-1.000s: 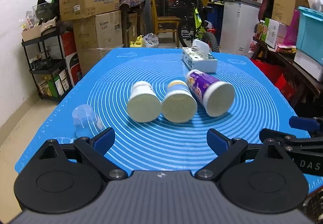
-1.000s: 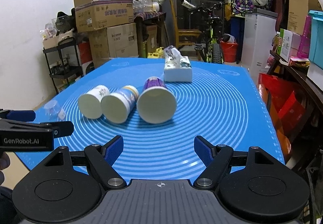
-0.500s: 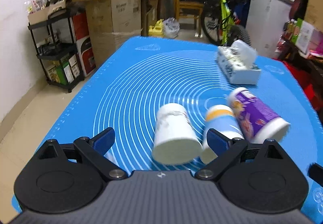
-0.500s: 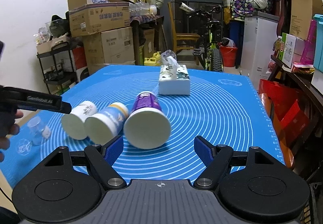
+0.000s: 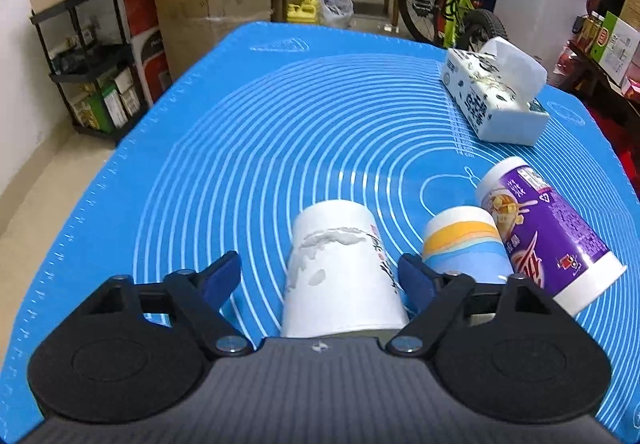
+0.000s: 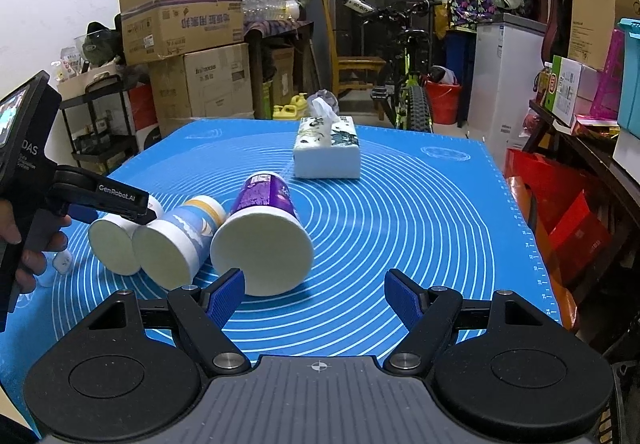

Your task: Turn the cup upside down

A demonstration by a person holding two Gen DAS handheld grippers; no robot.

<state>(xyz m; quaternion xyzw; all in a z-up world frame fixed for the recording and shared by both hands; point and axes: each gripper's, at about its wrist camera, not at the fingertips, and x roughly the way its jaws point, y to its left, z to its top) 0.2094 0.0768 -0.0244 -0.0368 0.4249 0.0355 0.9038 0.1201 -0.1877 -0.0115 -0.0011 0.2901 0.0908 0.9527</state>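
Three paper cups lie on their sides in a row on the blue mat (image 5: 280,132), mouths toward me. The white cup (image 5: 340,268) lies between the open fingers of my left gripper (image 5: 320,276), which straddles it from above; the right pad is next to its side, the left pad stands apart. It also shows in the right wrist view (image 6: 114,248), under my left gripper (image 6: 120,204). Beside it lie the blue-and-orange cup (image 5: 464,244) (image 6: 176,244) and the purple cup (image 5: 548,232) (image 6: 264,240). My right gripper (image 6: 316,296) is open and empty, just right of the purple cup's mouth.
A tissue box (image 5: 496,100) (image 6: 326,150) stands at the back of the mat. A small clear plastic cup (image 6: 60,262) sits near the mat's left front edge. Boxes, shelves, a bicycle and a chair stand beyond the table.
My left gripper has moved forward and down over the white cup, which now lies between its fingers. My right gripper has moved slightly closer to the purple cup.
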